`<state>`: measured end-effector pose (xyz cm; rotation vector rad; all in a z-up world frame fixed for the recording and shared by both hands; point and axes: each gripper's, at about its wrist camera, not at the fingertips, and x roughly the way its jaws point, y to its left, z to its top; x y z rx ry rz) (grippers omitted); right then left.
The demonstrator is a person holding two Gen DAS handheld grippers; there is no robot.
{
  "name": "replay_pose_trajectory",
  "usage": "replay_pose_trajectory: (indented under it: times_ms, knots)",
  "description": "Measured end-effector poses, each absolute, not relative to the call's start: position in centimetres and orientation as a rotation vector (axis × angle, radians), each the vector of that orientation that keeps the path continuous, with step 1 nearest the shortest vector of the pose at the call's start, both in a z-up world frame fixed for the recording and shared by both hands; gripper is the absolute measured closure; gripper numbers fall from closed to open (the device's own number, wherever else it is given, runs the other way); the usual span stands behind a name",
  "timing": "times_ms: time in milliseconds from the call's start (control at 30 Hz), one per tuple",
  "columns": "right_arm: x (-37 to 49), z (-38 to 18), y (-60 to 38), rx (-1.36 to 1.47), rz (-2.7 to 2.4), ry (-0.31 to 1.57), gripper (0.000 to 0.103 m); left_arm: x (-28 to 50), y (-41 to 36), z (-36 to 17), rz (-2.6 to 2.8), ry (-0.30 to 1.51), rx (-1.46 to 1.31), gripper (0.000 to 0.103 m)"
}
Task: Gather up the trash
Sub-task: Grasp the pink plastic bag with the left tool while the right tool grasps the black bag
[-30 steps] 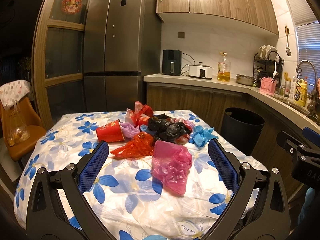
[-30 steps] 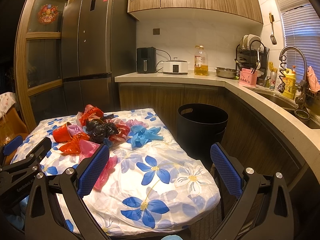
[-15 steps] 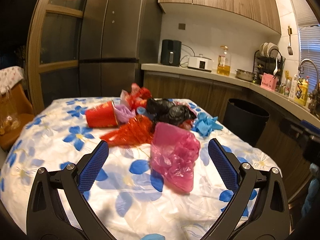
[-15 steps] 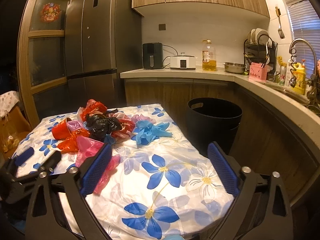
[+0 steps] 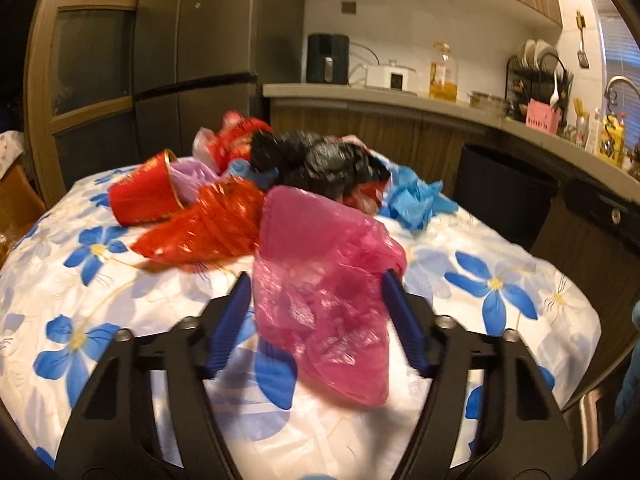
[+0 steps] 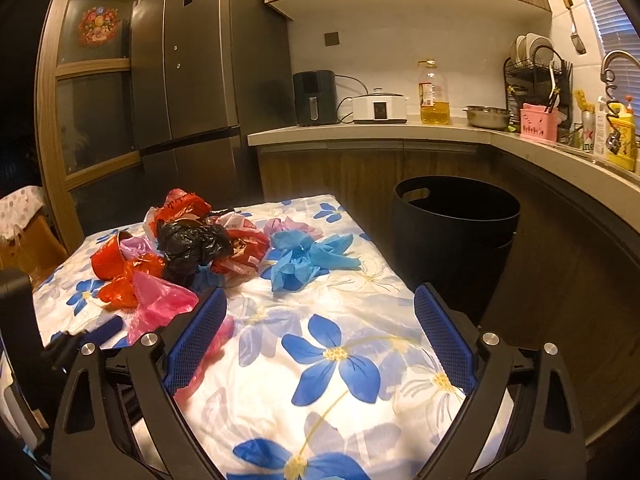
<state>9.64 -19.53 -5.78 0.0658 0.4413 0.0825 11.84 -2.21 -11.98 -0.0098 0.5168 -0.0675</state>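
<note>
A crumpled pink plastic bag (image 5: 324, 240) lies nearest on the flowered tablecloth (image 5: 80, 280). My left gripper (image 5: 317, 280) straddles it, and its jaws are closing with the bag between the blue pads, which sit right at its sides without squashing it. Behind the pink bag lies a heap: a red plastic bag (image 5: 208, 228), a red paper cup (image 5: 144, 196) on its side, black bags (image 5: 320, 164) and blue gloves (image 6: 304, 260). My right gripper (image 6: 320, 293) hovers open over bare cloth at the table's right side, holding nothing. A black bin (image 6: 452, 232) stands off the table's far right corner.
A curved kitchen counter (image 6: 440, 136) runs behind and to the right, carrying appliances, an oil bottle and a dish rack. A tall fridge (image 6: 208, 80) stands at the back left. At the far left, a chair (image 6: 36, 240) stands by the table.
Both grippers came down and forward toward the table. The left one went from wide open to half closed around the pink bag. The right one stayed open.
</note>
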Motion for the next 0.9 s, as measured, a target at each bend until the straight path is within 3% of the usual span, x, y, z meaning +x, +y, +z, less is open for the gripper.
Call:
replay_pose_trajectory:
  times_ms: [33,100,200,600,900]
  knots:
    - [10.0,-5.9,-19.4,0.065,0.087,0.442,0.012,12.1,-2.2,-12.1,-0.072,0.527,-0.012,0.055]
    - [10.7,-6.2,-19.2,0.068,0.103,0.442,0.013,12.4,-2.2,-12.2,-0.087,0.534,-0.021,0.080]
    - [11.9,-6.6,-18.8,0.075,0.124,0.454,0.021,12.6,-1.8,-12.2,-0.097,0.537,-0.038,0.094]
    - [15.6,-7.2,-14.1,0.034,0.252,0.455,0.020,9.1,3.2,-7.6,-0.016,0.425,-0.142,0.098]
    - [20.0,-7.6,-9.6,0.062,0.321,0.496,0.020,9.5,6.1,-7.2,0.065,0.433,-0.180,0.098]
